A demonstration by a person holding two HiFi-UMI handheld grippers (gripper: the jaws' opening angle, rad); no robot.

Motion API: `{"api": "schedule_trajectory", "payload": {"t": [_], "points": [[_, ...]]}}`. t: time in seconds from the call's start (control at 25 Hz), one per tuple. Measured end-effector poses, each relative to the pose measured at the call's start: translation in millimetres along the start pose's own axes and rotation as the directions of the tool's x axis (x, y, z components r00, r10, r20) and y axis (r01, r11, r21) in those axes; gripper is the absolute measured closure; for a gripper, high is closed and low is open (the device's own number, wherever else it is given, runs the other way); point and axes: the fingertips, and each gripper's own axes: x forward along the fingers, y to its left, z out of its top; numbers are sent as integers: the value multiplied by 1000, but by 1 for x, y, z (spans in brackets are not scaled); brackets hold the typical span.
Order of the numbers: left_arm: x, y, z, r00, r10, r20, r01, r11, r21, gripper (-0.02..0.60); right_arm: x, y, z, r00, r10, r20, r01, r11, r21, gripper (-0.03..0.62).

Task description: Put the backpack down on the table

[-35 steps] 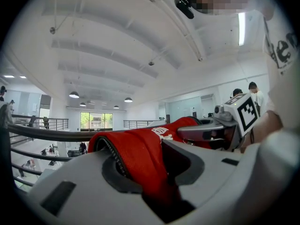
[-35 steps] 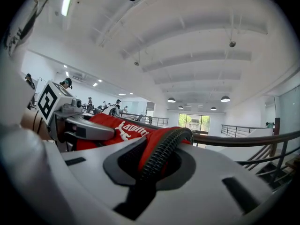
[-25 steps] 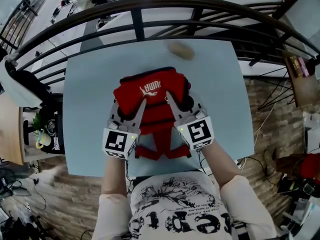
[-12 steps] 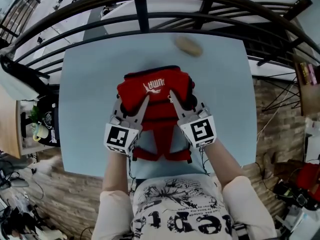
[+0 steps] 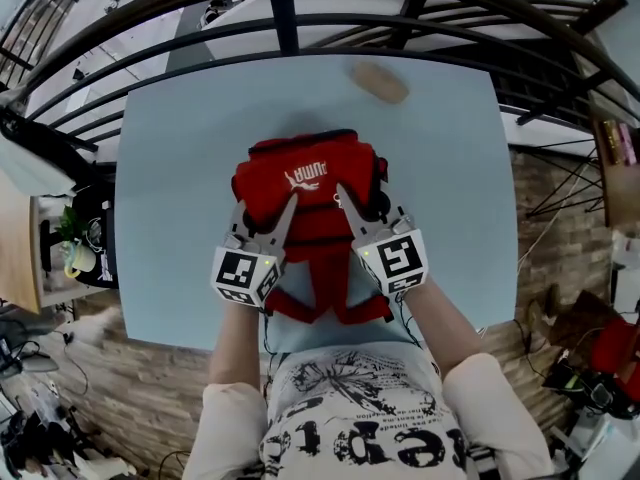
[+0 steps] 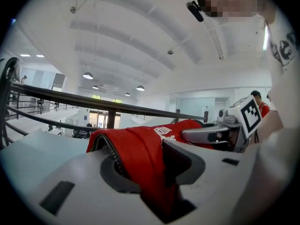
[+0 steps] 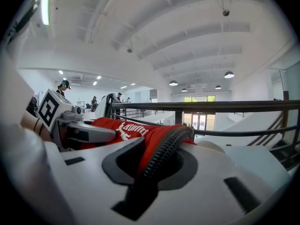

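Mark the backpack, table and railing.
backpack (image 5: 312, 208): head view, red panel below the logo.
table (image 5: 180, 188): head view, bare left part.
railing (image 5: 284, 23): head view, upright post.

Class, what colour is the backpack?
The backpack is red, with a white logo; clearest in the head view.

Standing here, I see the head view staring steeply down from above the backpack (image 5: 300, 208), wide enough to hold the whole table (image 5: 170, 218) and the railing (image 5: 284, 23) beyond the backpack. The left gripper view sits low and very close at the backpack's left edge, facing level across its top toward the railing. The right gripper view mirrors it from the backpack's right edge. All three share the backpack's top and the railing.
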Motion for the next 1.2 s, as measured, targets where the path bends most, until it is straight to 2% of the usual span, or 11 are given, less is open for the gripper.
{"api": "schedule_trajectory", "payload": {"t": [0.24,0.6,1.04,1.12,1.2], "points": [[-15,-18,-25,999,4,-33,-5,999,-35,446,-20,9,-26,999,-33,-41,35,997,65,522],[-47,-31,-60,999,46,-21,-47,995,-92,423,-45,32,-58,997,-56,-45,60,992,109,500],[-92,-54,-105,991,96,-88,-109,982,-157,381,-85,63,-97,991,-96,-90,108,984,142,463],[-99,-54,-110,989,113,-96,-128,975,-179,357,-90,66,-101,988,-112,-105,125,983,131,421],[-106,-54,-114,986,129,-103,-149,965,-214,328,-96,71,-104,985,-119,-126,133,986,106,316]]}}
